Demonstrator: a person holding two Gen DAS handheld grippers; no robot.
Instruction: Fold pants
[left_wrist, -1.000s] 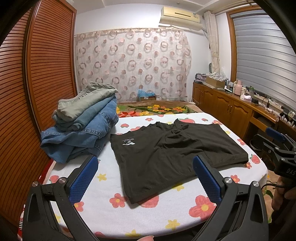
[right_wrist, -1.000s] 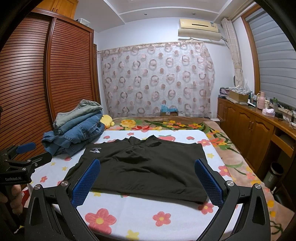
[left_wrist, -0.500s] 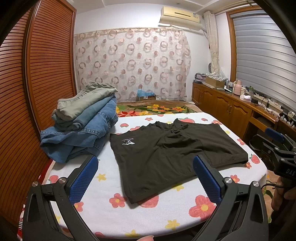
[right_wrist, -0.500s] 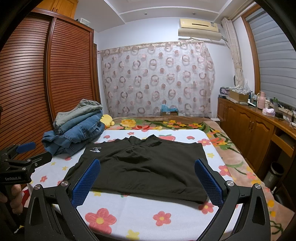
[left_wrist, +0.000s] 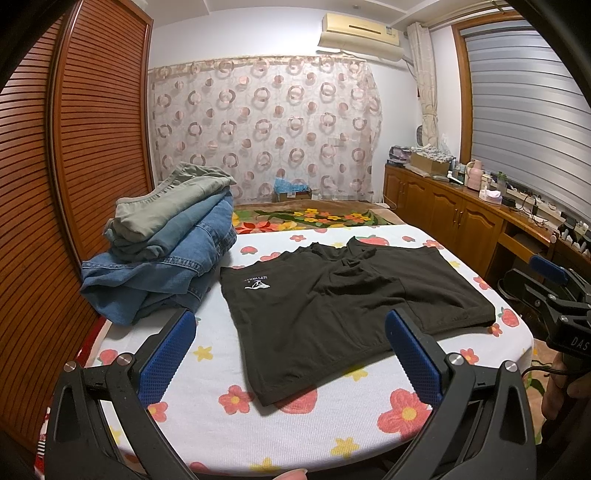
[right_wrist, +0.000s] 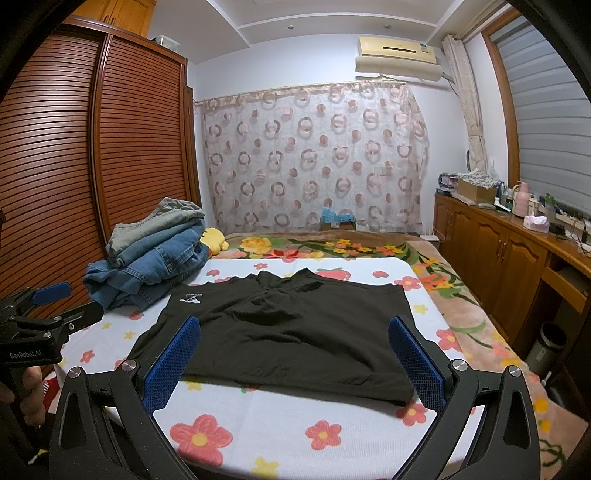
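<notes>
patterned curtain (right_wrist: 314, 155), wooden wardrobe (right_wrist: 92, 147), air conditioner (right_wrist: 399, 55)

Matt black cloth shorts (left_wrist: 332, 306) on flowered cotton sheet (left_wrist: 229, 369) — blue denim pile (left_wrist: 166, 266), glossy slatted wood wardrobe (left_wrist: 92, 129).

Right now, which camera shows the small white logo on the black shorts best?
The left wrist view: the white logo on the black shorts sits nearer the camera there, larger, with faint lettering above it. In the right wrist view the logo is smaller and further away, and its lettering is unreadable.
</notes>
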